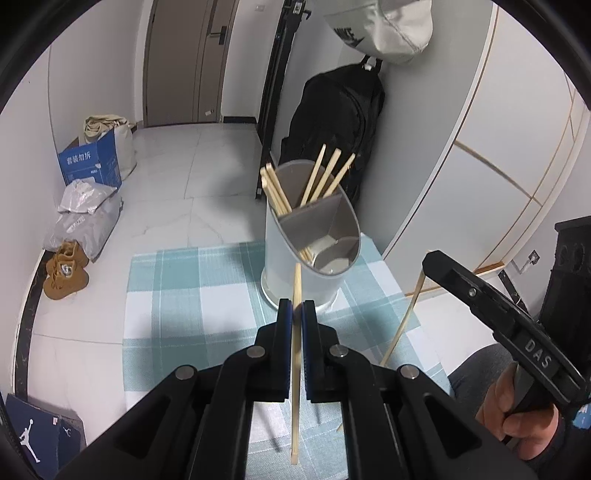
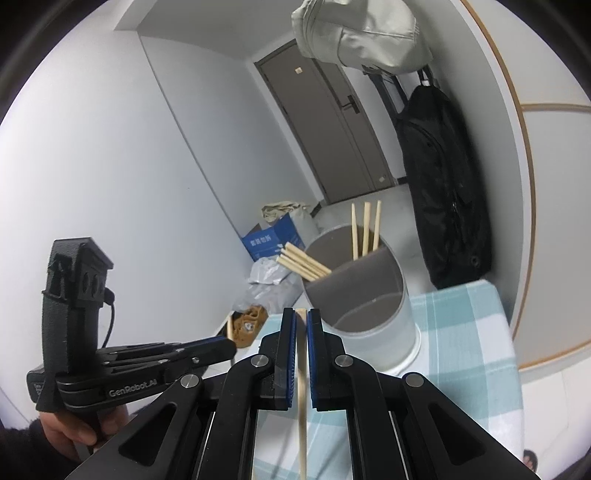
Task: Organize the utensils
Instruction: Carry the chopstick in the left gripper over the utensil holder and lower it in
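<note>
A grey utensil holder [image 1: 288, 273] with a divider stands on a teal checked cloth [image 1: 192, 295]. Several wooden chopsticks [image 1: 328, 177] lean in its far compartments. My left gripper [image 1: 296, 306] is shut on a single chopstick [image 1: 295, 369], whose tip reaches the holder's near rim. To its right, my right gripper [image 1: 432, 264] hangs above the cloth, shut on another chopstick [image 1: 402, 317] that slants down. In the right wrist view that gripper [image 2: 302, 314] pinches its chopstick [image 2: 302, 369] just before the holder [image 2: 373, 339]. The left gripper [image 2: 227, 345] shows at the left, held by a hand.
A black backpack [image 1: 332, 122] and a pale cap [image 1: 384, 29] hang on the wall right behind the holder. On the floor to the left lie a blue box [image 1: 90, 164], plastic bags [image 1: 85, 218] and tan shoes [image 1: 64, 271]. The cloth's far edge [image 2: 461, 291] is close behind the holder.
</note>
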The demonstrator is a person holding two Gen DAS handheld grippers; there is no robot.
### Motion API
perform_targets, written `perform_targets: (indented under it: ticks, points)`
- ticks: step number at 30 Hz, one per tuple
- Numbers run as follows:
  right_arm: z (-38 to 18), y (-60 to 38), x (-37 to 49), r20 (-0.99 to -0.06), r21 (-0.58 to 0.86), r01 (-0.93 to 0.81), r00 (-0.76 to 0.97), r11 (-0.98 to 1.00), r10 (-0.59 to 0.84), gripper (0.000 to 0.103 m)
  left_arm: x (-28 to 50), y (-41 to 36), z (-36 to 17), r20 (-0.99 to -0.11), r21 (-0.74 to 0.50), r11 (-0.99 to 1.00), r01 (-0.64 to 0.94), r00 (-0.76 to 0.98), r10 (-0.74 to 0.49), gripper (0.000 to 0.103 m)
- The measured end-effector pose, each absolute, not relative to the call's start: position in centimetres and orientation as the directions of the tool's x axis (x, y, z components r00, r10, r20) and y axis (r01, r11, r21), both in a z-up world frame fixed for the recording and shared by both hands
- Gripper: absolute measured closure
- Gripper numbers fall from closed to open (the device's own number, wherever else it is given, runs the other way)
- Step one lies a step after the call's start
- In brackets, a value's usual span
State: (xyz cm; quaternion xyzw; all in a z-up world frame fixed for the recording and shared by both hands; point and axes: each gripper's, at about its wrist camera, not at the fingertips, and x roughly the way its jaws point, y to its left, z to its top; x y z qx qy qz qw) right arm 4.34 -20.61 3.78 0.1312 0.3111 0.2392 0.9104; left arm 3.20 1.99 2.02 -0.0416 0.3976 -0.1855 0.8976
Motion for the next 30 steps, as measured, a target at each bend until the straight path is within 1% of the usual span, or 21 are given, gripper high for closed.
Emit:
perform_targets:
  ticks: [15,24,30]
  points:
    - [9.7,-21.1,8.7,-0.465,0.364,-0.386,0.713,0.848,0.524,0.098,6.2,1.5,7.9,-0.616,-0.255,0.92,0.297,0.684,-0.391,0.102]
    - [12.9,-21.4,12.9,-0.451,0.346,-0.382,0.733,0.857,0.509,0.098,9.3,0.6,10.9,-0.594,-0.261,0.921,0.289,0.704,-0.39,0.102]
    - [15.0,-21.4,16.6,-0.423,0.337,-0.386,0.753,0.859,0.504,0.098,12.0,0.8,12.4,-0.58,-0.271,0.92,0.284,0.714,-0.392,0.102]
